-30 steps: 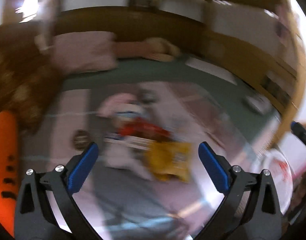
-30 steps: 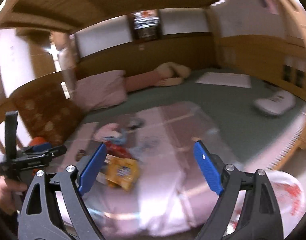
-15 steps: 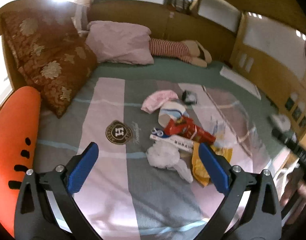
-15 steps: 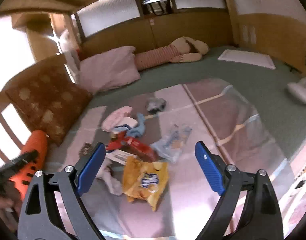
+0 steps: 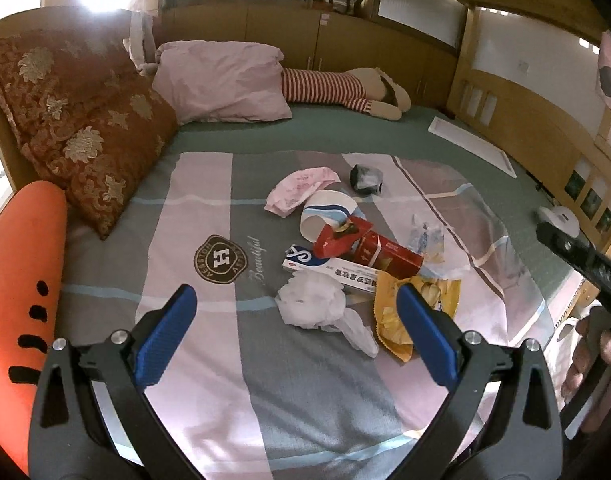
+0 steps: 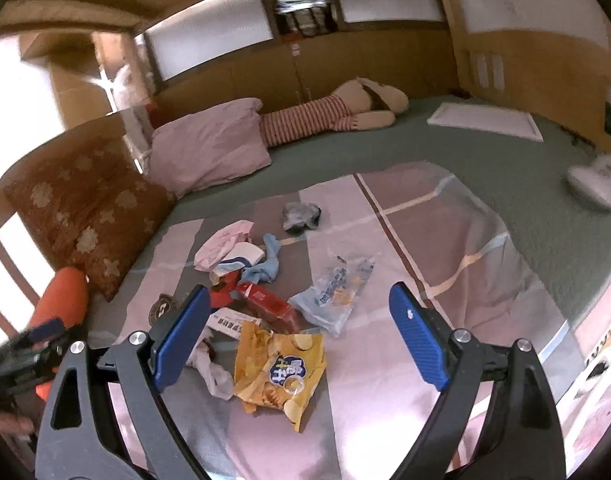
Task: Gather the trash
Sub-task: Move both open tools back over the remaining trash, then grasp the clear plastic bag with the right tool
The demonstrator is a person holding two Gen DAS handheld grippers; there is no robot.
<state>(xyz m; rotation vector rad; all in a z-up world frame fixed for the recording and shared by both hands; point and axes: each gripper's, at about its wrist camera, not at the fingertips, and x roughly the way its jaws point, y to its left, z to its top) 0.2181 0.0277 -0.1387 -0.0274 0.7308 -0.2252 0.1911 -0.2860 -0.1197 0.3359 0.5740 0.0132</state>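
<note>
Bed in a wood-panelled room, trash pile at twelve o'clock on the striped quilt. Both grippers have dipped closer; left gripper and right gripper gape wide, empty. Chip bag looks nearest.

The bedspread carries broad pink and grey blocks with thin pale blue lines and a dark brown round crest; the sheet beyond it is plain green. The crisp bag is yellow, the carton red, the long box white with blue. The cushion is maroon with gold flowers. Both tongs have blue pads on black arms.
</note>
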